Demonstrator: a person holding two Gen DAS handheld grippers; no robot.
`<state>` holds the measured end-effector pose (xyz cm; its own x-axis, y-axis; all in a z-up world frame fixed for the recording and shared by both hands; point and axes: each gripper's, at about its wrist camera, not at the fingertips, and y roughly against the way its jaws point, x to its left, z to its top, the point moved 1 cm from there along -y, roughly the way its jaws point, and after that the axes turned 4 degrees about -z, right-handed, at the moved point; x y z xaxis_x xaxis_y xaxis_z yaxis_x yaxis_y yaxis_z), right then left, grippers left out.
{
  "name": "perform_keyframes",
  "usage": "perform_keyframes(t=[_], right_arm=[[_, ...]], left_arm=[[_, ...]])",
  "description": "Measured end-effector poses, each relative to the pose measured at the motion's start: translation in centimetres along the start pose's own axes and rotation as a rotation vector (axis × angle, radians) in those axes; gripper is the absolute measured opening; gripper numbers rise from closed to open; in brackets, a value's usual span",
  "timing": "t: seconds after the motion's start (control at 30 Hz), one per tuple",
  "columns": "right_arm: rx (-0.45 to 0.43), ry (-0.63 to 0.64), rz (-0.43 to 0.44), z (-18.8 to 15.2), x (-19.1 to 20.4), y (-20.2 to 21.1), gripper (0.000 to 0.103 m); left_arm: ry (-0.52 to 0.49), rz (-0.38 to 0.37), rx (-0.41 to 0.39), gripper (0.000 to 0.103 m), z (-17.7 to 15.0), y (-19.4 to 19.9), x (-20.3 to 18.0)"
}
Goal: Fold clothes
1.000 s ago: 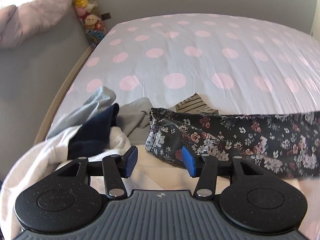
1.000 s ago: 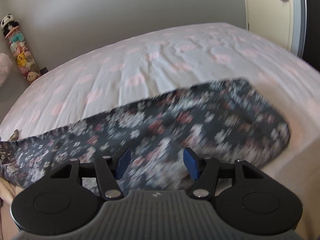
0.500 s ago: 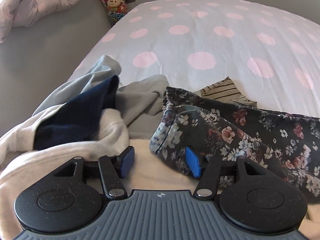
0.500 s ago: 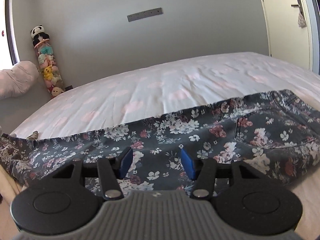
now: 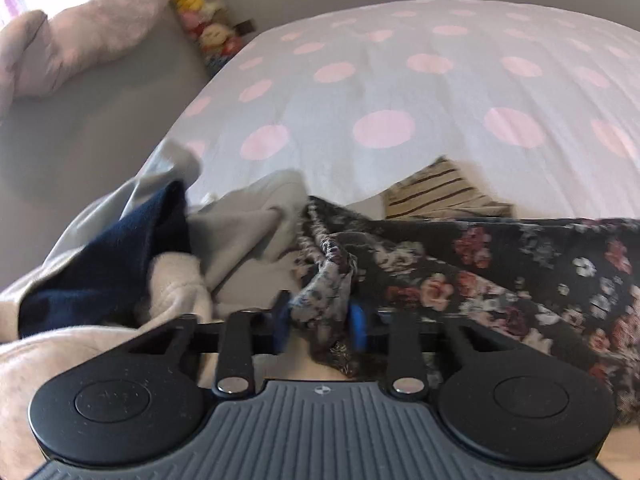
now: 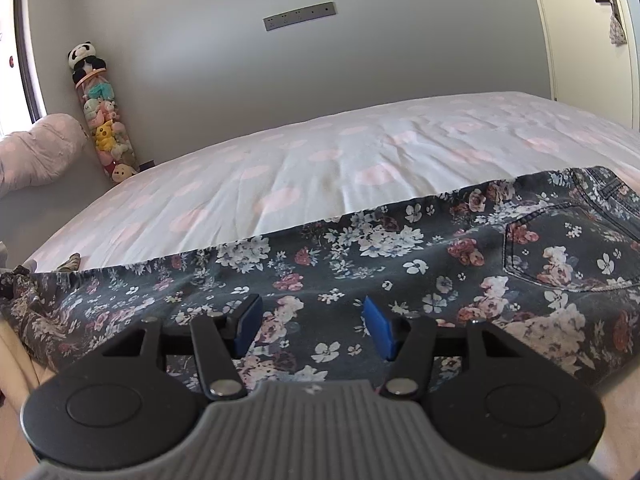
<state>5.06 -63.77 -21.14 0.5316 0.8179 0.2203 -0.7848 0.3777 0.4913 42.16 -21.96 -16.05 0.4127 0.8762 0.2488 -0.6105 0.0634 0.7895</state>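
Since half a second ago the left tongs (image 5: 319, 322) have closed from spread to pinching the bunched end of the floral trousers (image 5: 500, 276), whose cloth now sits gathered between the blue pads (image 5: 357, 326). The right tongs (image 6: 312, 322) hover spread over the same trousers (image 6: 400, 264), touching nothing that can be seen. The trousers lie stretched across the near edge of the bed (image 6: 320, 168) on its pink-dotted sheet, just beside a heap of grey, navy and cream clothes (image 5: 132, 256) and a striped garment (image 5: 436, 190).
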Motion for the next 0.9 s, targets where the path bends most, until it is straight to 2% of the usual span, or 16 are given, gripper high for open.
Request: perform_keyframes(t=[0.23,0.37,0.5,0.7,0.8,0.9], right_arm=[[-0.010,-0.038,-0.011,0.4,-0.7,0.5,0.060],[-0.013,-0.049,-0.001,0.6,-0.8,0.8,0.061],[-0.016,-0.063,0.013,0.9,-0.9,1.2,0.061],[-0.016,-0.076,0.039,1.2,-1.1,1.8,0.064],[0.001,-0.089,0.048,1.2,-1.5,1.8,0.064],[0.006,-0.109,0.057,1.2,-1.9,2.0,0.064]], left_arm=[[-0.078,-0.059,-0.132,0.021,0.9,5.0,-2.5],[-0.092,-0.132,-0.211,0.021,1.9,9.3,-5.1],[-0.115,-0.230,-0.282,0.021,2.8,13.2,-9.5],[-0.192,-0.364,-0.316,0.021,2.3,16.2,-19.0],[-0.237,-0.399,-0.311,0.021,0.9,15.8,-23.4],[-0.228,-0.436,-0.276,0.021,-0.3,14.2,-26.6]])
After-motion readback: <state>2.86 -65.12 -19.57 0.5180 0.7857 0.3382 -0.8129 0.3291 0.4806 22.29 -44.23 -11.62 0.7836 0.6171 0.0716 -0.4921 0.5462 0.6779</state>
